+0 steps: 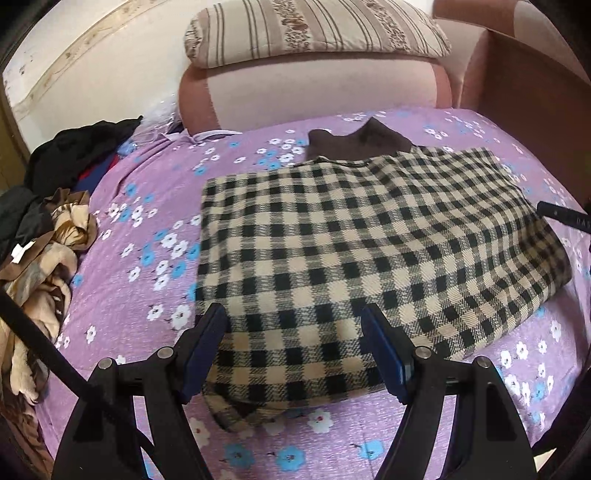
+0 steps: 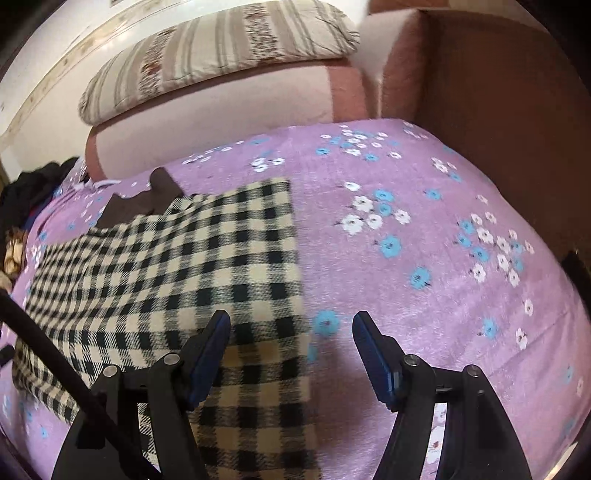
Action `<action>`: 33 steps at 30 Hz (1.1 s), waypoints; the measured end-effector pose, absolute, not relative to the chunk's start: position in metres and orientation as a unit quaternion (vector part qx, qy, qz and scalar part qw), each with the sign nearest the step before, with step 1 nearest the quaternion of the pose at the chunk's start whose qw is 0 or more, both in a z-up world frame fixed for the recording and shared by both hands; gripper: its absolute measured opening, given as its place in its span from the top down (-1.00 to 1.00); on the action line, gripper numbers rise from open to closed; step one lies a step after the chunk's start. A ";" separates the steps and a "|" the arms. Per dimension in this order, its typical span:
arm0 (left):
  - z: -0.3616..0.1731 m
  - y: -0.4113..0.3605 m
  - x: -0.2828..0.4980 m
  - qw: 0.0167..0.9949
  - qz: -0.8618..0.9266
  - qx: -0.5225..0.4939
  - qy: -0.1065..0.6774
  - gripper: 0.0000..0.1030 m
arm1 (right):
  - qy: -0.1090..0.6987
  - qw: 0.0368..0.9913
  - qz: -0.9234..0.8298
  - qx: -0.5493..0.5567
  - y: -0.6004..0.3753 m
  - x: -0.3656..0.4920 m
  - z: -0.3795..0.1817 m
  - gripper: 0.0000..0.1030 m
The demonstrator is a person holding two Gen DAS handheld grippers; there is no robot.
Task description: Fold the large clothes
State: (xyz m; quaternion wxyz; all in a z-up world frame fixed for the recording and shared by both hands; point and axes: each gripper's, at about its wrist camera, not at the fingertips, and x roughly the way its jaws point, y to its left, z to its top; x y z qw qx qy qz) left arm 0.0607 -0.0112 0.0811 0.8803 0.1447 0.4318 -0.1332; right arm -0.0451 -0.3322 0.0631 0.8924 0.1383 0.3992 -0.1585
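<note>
Left wrist view: the left tool [image 1: 295, 325] is hanging with fingers apart over the near edge of the checked coat [image 1: 369, 240], which is lying folded on the purple floral bedspread [image 1: 147, 206].

Right wrist view: the right tool [image 2: 291, 332] is also sitting spread apart, straddling the coat's [image 2: 184, 266] right edge.

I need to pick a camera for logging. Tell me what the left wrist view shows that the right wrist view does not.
Only the left wrist view: the crumpled brown patterned cloth in full, beside dark clothes, and the open left gripper over the checked garment.

Only the right wrist view: the open right gripper at the garment's right edge, and bare floral sheet beyond.

Both: garment, brown collar, striped pillow.
</note>
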 end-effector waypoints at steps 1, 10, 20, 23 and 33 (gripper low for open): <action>0.080 -0.013 0.061 0.879 -0.135 0.146 0.433 -0.46 | 0.399 0.891 -0.160 0.144 -0.336 -0.046 0.063 -0.41; 0.071 -0.028 0.064 0.871 -0.145 0.154 0.444 -0.46 | 0.401 0.886 -0.166 0.167 -0.352 -0.052 0.059 -0.41; 0.068 -0.046 0.051 0.863 -0.199 0.152 0.438 -0.46 | 0.412 0.867 -0.147 0.239 -0.378 -0.054 0.041 -0.43; 0.067 -0.067 0.034 0.857 -0.241 0.160 0.427 -0.46 | 0.410 0.854 -0.125 0.293 -0.389 -0.055 0.031 -0.45; 0.051 -0.184 -0.021 0.823 -0.346 0.220 0.394 -0.46 | 0.397 0.824 0.025 0.403 -0.409 -0.022 0.013 -0.55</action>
